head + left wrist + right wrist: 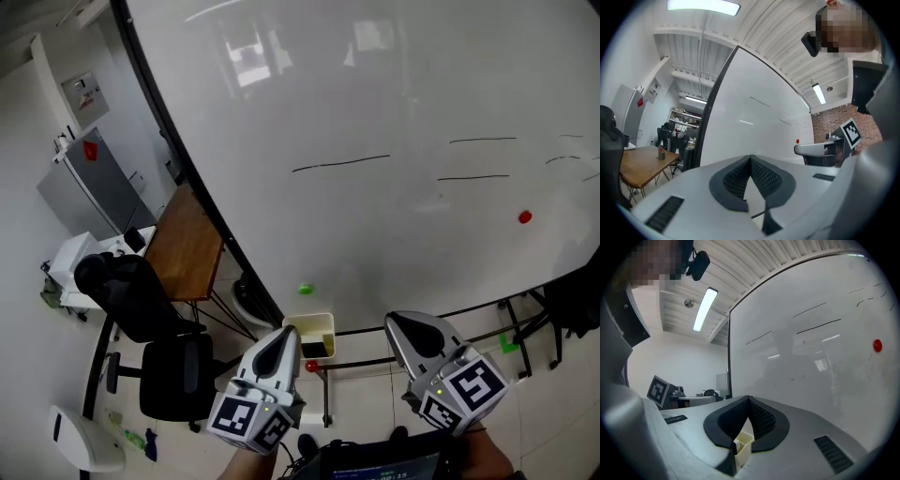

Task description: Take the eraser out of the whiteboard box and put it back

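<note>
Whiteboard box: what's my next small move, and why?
Likely open the left gripper and ease it toward the whiteboard box: in the head view its tip is beside the box, its jaws are together and empty, and a dark thing, probably the eraser, sits inside.

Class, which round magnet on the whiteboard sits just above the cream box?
The green magnet; the red magnet sits far to the right, away from the box.
</note>
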{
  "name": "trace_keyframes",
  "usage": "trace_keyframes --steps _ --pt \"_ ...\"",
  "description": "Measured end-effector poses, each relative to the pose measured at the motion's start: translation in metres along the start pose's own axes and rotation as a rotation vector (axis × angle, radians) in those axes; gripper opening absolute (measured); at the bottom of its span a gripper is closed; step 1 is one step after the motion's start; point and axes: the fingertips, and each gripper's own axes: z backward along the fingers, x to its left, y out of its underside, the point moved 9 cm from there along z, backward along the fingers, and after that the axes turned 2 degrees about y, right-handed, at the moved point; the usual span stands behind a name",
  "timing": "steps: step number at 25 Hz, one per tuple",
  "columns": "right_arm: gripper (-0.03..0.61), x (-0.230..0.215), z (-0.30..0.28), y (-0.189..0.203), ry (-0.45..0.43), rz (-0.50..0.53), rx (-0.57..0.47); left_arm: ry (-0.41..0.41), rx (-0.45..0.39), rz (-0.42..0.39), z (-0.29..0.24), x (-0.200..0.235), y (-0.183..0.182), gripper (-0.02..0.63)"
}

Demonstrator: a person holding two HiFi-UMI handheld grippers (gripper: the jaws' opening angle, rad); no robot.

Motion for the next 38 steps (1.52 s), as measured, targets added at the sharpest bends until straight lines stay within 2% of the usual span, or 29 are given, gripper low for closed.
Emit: trace_keyframes --steps 4,8,13,16,19,22,24,27,31,34,38 --pt "0.021 -0.041 0.035 0.004 -0.025 0.041 0.001 -0.062 0.007 0.000 -0.017 -0.043 0.013 0.026" --pt "0.021 -0.062 0.059 0.005 -0.024 0.013 -0.011 -0.063 0.017 -0.019 -0.018 -0.077 0.015 0.026" --pt "0.021 -0.047 0.090 -0.005 -0.002 0.022 -0.031 0.012 -0.025 -0.032 0.002 -0.111 0.009 0.026" --pt "0.021 -0.024 0.106 -0.008 0.043 -0.004 -0.023 0.058 -0.021 -0.009 0.021 -0.115 0.005 0.026" --pt "0.021 -0.002 0.117 -0.009 0.063 0.020 -0.008 0.106 -0.032 0.011 0.040 -0.113 0.005 0.026" --pt "0.021 0.009 0.135 -0.007 0.118 0.013 -0.005 0.168 -0.020 0.053 0.050 -0.117 0.014 0.026" --pt "0.021 0.013 0.152 -0.005 0.158 0.012 0.000 0.207 -0.010 0.053 0.051 -0.123 0.019 0.025" --pt "0.021 0.011 0.185 -0.010 0.195 0.006 -0.010 0.218 -0.007 0.056 0.053 -0.143 0.021 0.026" --pt "0.021 -0.003 0.241 -0.019 0.209 0.003 -0.054 0.219 -0.012 0.035 0.065 -0.195 0.019 0.026" --pt "0.021 -0.027 0.296 -0.027 0.196 0.009 -0.074 0.206 -0.043 -0.005 0.062 -0.252 0.014 0.026" --pt "0.021 -0.067 0.366 -0.037 0.168 0.014 -0.053 0.178 -0.064 -0.006 0.050 -0.332 0.015 0.026"
